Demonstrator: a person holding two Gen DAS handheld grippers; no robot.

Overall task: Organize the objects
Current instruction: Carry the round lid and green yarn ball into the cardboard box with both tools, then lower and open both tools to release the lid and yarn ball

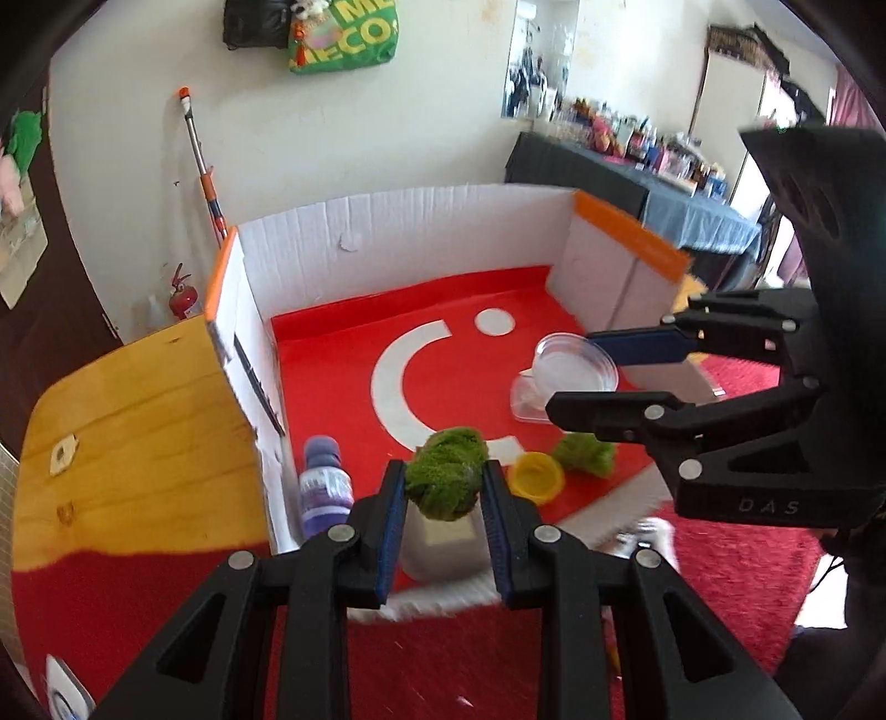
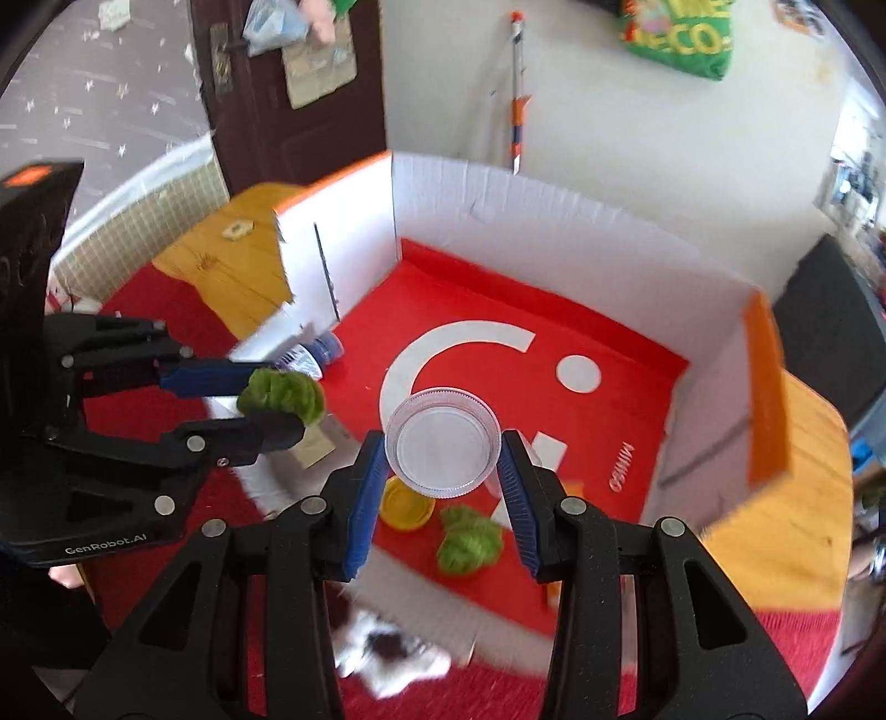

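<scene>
Left wrist view: a pale wall with a green bag (image 1: 343,36) hanging on it stood behind a white-walled cardboard box (image 1: 421,221) with orange edges and a red floor. The left gripper (image 1: 443,498) was clamped on a small potted moss plant (image 1: 446,482), its blue pads pressing the green top, the white pot showing below between them. On the box floor a purple bottle (image 1: 324,487) lay near the left wall, and a yellow cup (image 1: 536,476) sat just beside a second moss clump (image 1: 587,451). At the right, the right gripper (image 1: 614,371) held a clear plastic cup (image 1: 573,368) above the red floor.

Right wrist view: a dark door (image 2: 288,83) and the same pale wall lay beyond the box. The right gripper (image 2: 443,459) was closed on the clear plastic cup (image 2: 443,443), seen bottom-first. Below it were the yellow cup (image 2: 407,507) and the second moss clump (image 2: 468,540). At the left, the left gripper (image 2: 277,399) gripped the moss plant (image 2: 282,396), with the purple bottle (image 2: 310,354) just behind it.
</scene>
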